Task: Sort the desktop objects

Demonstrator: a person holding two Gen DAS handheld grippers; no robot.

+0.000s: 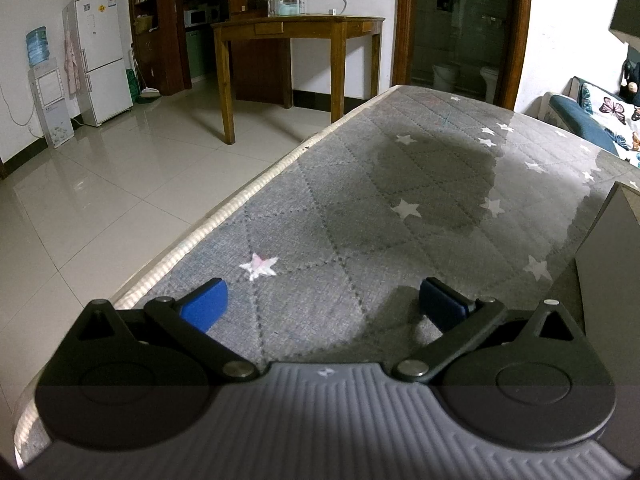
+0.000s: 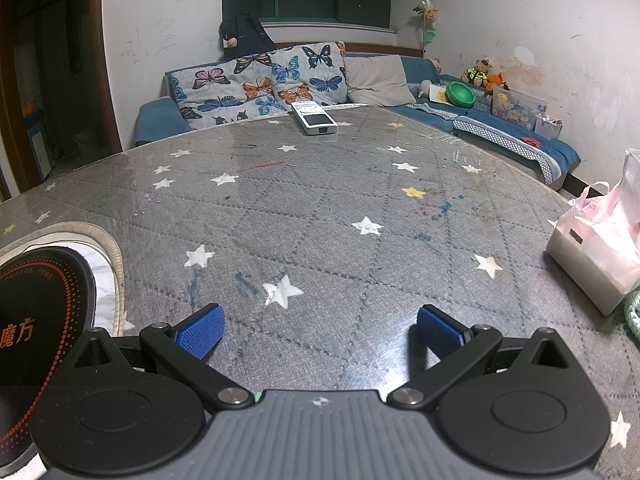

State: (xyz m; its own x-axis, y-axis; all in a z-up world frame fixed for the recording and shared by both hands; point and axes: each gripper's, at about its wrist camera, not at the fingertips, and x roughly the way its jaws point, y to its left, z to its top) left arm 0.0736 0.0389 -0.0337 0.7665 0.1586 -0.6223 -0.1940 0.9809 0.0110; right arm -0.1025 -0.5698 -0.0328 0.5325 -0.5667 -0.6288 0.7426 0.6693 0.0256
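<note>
Both tongs point(image 1: 323, 304) point(image 2: 320, 332) gape empty; remote point(image 2: 314, 118) lies well beyond the right.

Only one text is readable: two orange-red Chinese characters, 魔方, on the black round glass-top cooker plate point(image 2: 38, 320) at the left edge of the right wrist view, w/ rings of orange dots curving around them. Above the characters runs a thin arc of small red print, too small to read. The white remote control point(image 2: 314, 118) at the table's far side has buttons & a screen, but no legible marks. In the left wrist view, the white fridge point(image 1: 102, 56) carries stickers, blurred, not readable.
</note>
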